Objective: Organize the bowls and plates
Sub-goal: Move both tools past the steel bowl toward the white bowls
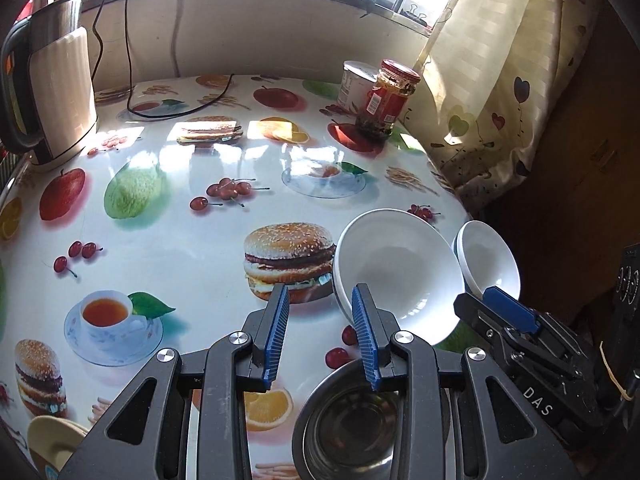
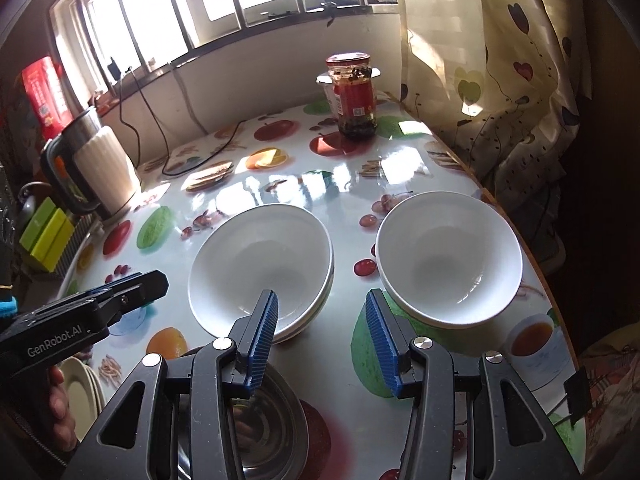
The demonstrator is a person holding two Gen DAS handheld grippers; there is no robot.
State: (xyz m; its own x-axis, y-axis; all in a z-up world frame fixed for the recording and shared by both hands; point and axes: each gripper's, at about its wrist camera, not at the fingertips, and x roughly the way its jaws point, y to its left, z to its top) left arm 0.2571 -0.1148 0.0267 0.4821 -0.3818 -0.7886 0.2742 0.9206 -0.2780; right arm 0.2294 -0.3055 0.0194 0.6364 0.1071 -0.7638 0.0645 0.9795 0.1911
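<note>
White porcelain fills the lower right of the left wrist view: a stack of wide bowls (image 1: 400,272) and, just beside it at the right edge, a smaller stack (image 1: 486,258). Both sit on the fruit-and-burger patterned surface (image 1: 168,240). The left hand-held gripper (image 1: 322,326) hangs with its blue pads spread and nothing between them, one pad over the near rim of the wide bowls. Below it sits a steel bowl (image 1: 348,432), and cream plates (image 1: 52,436) peek in at the lower left. The other gripper's tip shows at the right, near the smaller stack.

From the right wrist view, the wide bowl stack (image 2: 262,264) lies centre and the second bowl stack (image 2: 448,256) to its right, apart from it. The right hand-held gripper (image 2: 320,330) hovers over the gap between them, pads spread and empty. The steel bowl (image 2: 264,436) is at bottom centre, the plates (image 2: 82,380) at lower left, a kettle (image 2: 100,168) and a jar (image 2: 354,96) farther back.

Nothing is gripped, so this looks like an approach before a pick. Next, I judge, a pad must drop inside one rim and its partner outside, then close.
</note>
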